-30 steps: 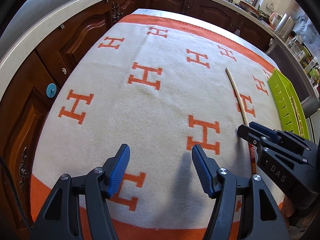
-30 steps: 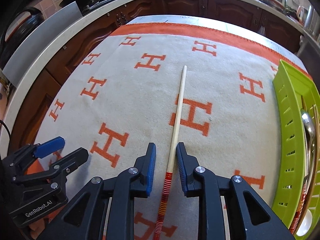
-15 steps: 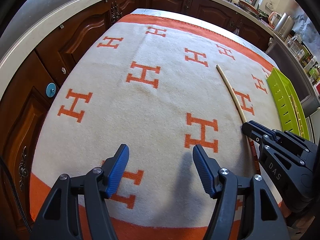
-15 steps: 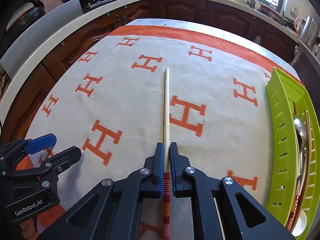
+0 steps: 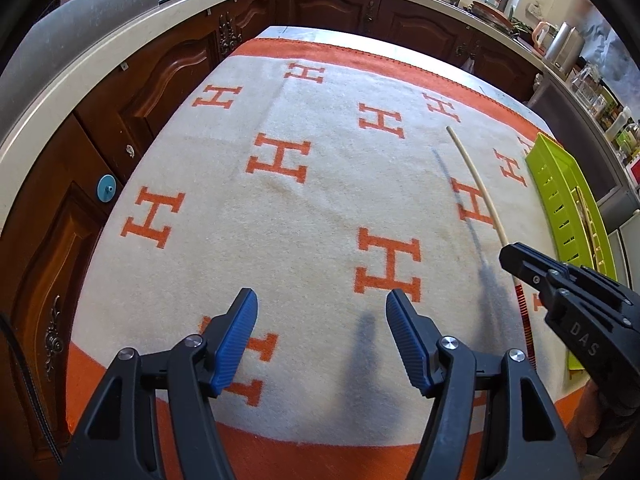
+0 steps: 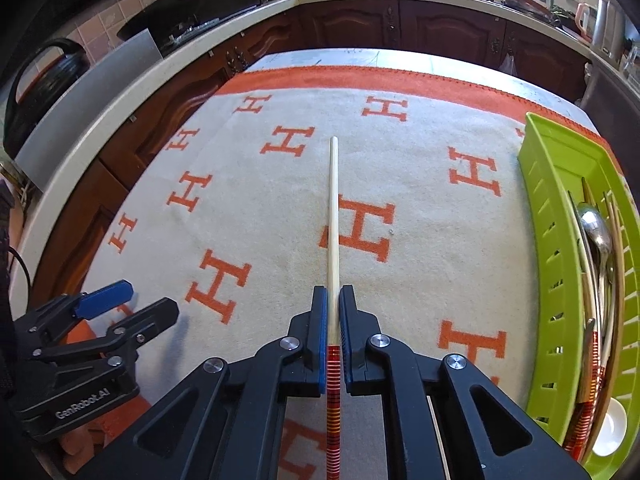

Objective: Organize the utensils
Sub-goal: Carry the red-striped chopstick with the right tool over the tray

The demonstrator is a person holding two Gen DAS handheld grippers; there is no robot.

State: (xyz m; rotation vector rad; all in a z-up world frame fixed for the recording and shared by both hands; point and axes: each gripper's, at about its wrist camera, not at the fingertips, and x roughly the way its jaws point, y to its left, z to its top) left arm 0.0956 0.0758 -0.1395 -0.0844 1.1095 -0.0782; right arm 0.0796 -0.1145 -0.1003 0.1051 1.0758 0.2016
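My right gripper (image 6: 333, 296) is shut on a long pale chopstick (image 6: 333, 216) with a red striped handle end, held lifted above the cloth and pointing away from me. The same chopstick (image 5: 478, 184) casts a shadow on the cloth in the left wrist view, where the right gripper (image 5: 510, 254) is at the right. A green slotted tray (image 6: 556, 264) at the right holds a metal spoon (image 6: 596, 232), more chopsticks and a white spoon. My left gripper (image 5: 320, 320) is open and empty over the near cloth; it also shows in the right wrist view (image 6: 132, 300).
A cream cloth with orange H marks and an orange border (image 5: 320, 208) covers the table. Dark wood cabinets (image 5: 168, 80) and a pale counter run along the left and back. Kitchen jars and a kettle (image 5: 564, 46) stand at the far right.
My right gripper closed on the chopstick and lifted it off the cloth; its shadow now falls apart from it. My left gripper stayed open and barely moved.
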